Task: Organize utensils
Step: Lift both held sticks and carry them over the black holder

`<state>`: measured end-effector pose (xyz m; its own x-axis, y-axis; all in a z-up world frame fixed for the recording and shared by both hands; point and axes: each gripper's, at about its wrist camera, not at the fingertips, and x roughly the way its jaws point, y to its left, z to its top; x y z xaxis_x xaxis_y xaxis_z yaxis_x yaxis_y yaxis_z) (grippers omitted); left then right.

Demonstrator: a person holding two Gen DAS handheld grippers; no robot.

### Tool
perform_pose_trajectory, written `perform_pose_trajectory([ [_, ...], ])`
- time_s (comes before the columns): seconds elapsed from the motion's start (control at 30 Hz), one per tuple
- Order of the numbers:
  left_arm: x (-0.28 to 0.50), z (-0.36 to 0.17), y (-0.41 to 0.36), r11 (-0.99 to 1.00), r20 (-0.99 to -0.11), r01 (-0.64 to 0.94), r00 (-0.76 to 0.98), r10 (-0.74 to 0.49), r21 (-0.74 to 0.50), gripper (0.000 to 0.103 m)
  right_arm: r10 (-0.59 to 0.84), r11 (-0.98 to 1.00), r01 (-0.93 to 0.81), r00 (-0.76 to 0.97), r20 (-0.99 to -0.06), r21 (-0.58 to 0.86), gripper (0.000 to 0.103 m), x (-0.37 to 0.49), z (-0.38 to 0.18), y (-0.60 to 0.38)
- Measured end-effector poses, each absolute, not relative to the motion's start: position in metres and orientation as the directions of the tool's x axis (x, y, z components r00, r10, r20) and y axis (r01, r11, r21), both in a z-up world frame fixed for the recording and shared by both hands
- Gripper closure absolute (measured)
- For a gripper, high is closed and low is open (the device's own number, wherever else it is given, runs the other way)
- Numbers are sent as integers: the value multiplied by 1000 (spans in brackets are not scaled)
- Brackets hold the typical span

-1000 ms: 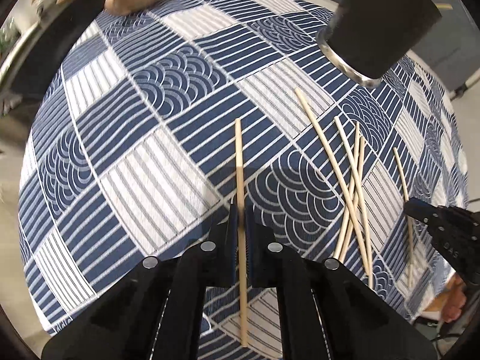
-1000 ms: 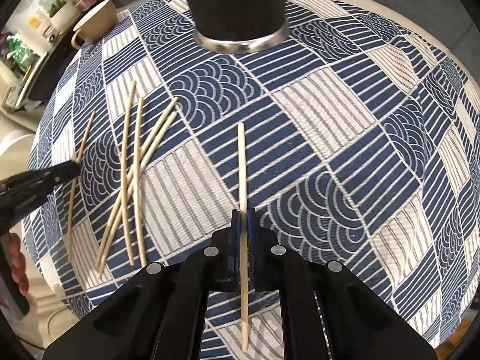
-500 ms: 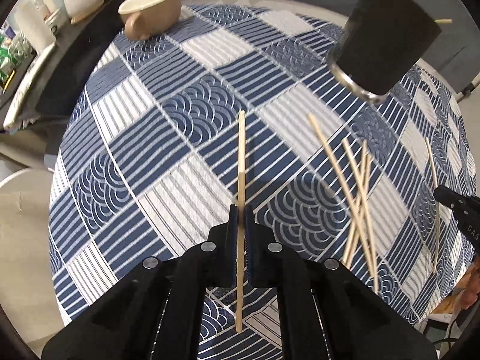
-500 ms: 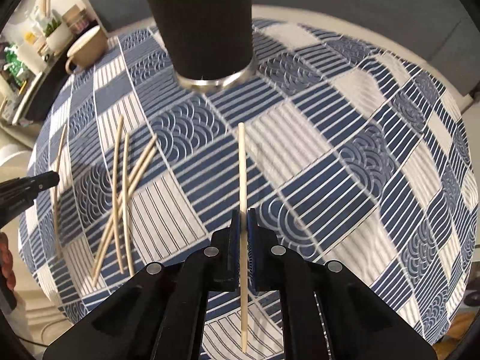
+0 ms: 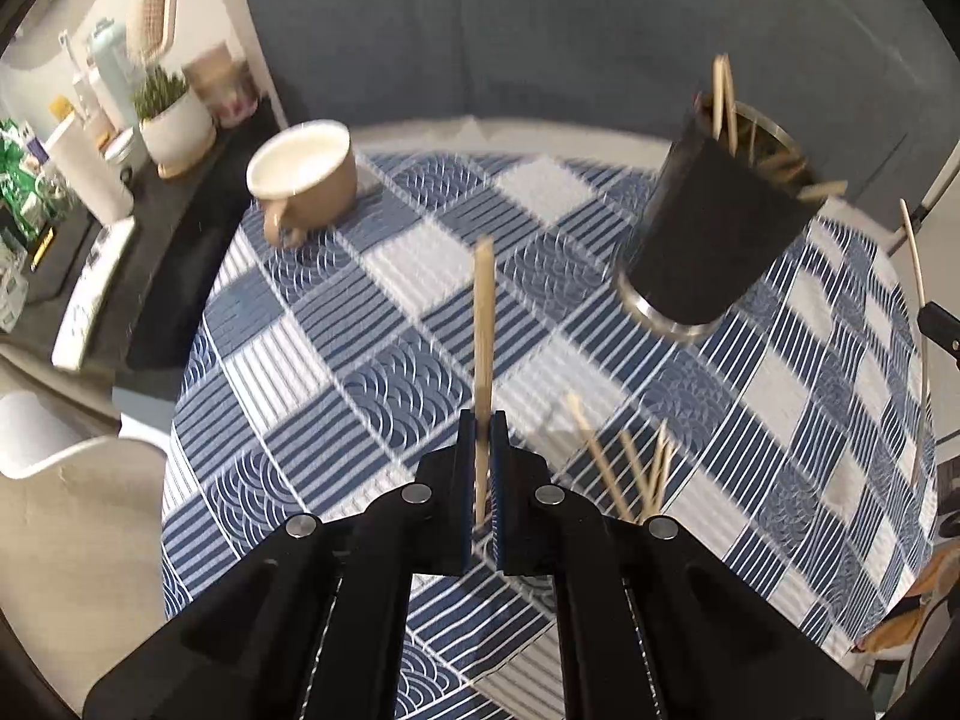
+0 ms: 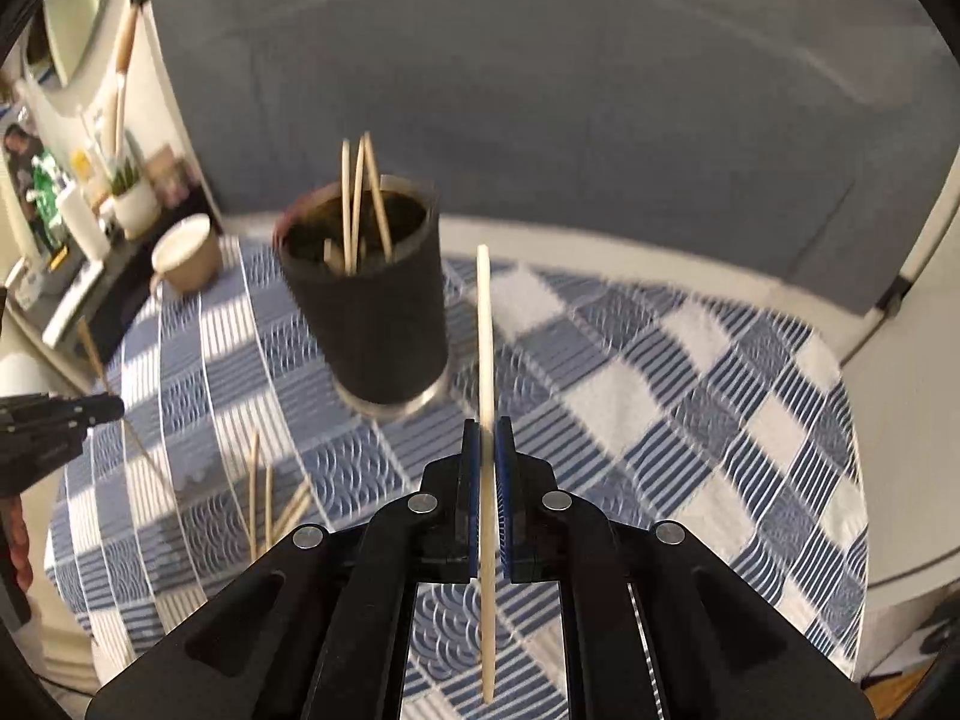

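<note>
My left gripper [image 5: 482, 420] is shut on a wooden chopstick [image 5: 483, 324] and holds it above the table, pointing forward. My right gripper [image 6: 487, 426] is shut on another chopstick [image 6: 487, 354], also lifted. A black cylindrical holder [image 5: 714, 228] with several chopsticks in it stands on the table; in the right wrist view the holder [image 6: 369, 306] is ahead and left of my held stick. Several loose chopsticks [image 5: 630, 468] lie on the blue and white checked cloth [image 5: 390, 372]; they also show in the right wrist view [image 6: 270, 504]. The right gripper's tip [image 5: 942, 330] shows at the left view's right edge.
A tan mug [image 5: 306, 174] stands at the table's far left edge. A dark shelf with a potted plant [image 5: 174, 120] and bottles runs along the left. A grey sofa [image 6: 540, 90] is behind the table. A white chair [image 5: 60, 468] is at the left.
Both grippers rose from the cloth with their chopsticks and tilted up, so the holder's open top and the sofa come into view.
</note>
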<state>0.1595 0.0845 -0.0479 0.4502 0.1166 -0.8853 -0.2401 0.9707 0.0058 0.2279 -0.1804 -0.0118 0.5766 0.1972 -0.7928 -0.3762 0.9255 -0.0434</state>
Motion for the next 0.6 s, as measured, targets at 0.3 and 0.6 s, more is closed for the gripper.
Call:
perform_pose_trajectory([
  [0.3, 176, 0, 73, 978, -829, -209, 547, 117, 1, 98, 291, 914, -405, 627, -722, 16, 98, 244, 36, -176],
  [0.6, 186, 42, 61, 986, -773, -163, 627, 95, -12, 98, 348, 898, -439, 660, -666, 34, 98, 243, 63, -167],
])
